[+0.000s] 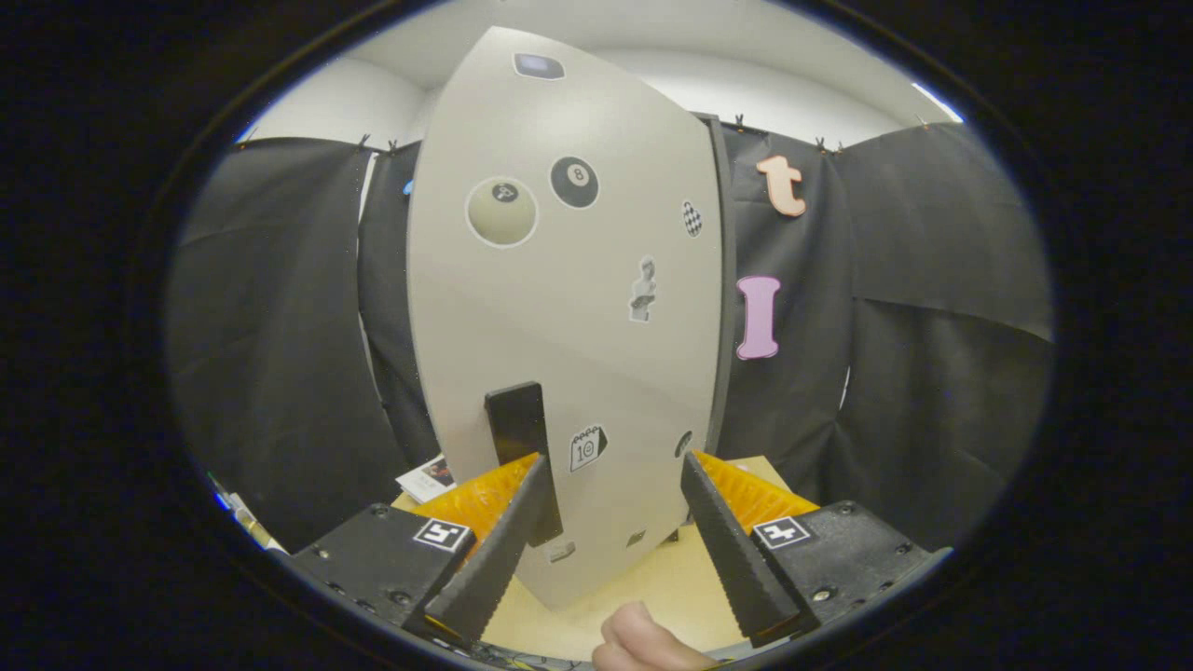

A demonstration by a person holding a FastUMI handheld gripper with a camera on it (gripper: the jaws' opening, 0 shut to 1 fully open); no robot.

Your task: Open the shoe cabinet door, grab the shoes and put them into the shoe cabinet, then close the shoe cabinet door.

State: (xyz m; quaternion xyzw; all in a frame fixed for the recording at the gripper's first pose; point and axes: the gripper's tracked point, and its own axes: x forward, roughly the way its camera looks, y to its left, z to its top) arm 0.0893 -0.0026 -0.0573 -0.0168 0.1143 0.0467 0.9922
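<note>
Grey shoe cabinet door (569, 308), dotted with stickers, stands upright on the pale desk (652, 587) just ahead of the tool (610, 471); its fingers gape apart, the left one beside the dark handle (517, 429).

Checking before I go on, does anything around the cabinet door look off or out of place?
Nothing stands out. The cabinet door looks intact, its stickers lying flat, with its dark handle beside the left finger of the open gripper. A fingertip shows below the fingers.

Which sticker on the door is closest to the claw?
The little tag sticker on the door, beside the black handle near the open claw; the ball stickers sit higher.
</note>
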